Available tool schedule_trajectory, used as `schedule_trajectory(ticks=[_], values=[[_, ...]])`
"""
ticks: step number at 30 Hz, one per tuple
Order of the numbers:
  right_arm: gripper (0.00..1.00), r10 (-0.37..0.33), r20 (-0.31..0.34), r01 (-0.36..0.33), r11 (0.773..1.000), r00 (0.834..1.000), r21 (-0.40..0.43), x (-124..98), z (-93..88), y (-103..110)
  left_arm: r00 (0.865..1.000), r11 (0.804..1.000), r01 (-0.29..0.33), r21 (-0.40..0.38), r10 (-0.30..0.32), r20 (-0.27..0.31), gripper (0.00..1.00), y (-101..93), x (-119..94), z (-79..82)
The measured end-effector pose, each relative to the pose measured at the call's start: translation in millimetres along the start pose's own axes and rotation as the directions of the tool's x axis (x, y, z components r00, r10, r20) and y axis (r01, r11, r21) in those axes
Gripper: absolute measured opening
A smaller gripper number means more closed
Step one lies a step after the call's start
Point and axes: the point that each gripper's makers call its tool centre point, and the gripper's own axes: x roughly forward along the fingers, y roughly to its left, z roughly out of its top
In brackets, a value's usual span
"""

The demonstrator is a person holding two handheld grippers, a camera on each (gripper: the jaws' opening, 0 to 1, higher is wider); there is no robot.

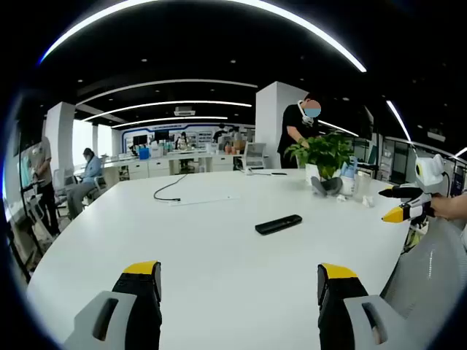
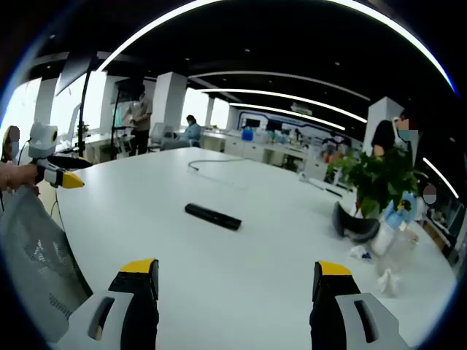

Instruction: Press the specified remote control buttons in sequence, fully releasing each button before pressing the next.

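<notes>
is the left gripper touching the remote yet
Apart. In the left gripper view the left gripper has its jaws spread wide, and bare white table lies between their tips and the black remote farther out.

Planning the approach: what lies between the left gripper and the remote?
Only bare white table lies between the left gripper and the remote, as the left gripper view shows.
</notes>
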Motion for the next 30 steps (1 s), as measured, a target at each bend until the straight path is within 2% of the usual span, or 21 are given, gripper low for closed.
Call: schedule_trajectory(ticks=[30], values=[[0.86,0.001,-0.004,-0.001,1.0,1.0,0.002,-0.4,-1.1,0.0,1.0,1.0,-0.003,-0.001,0.003,-0.004,0.91,1.5,-0.4,-1.1]])
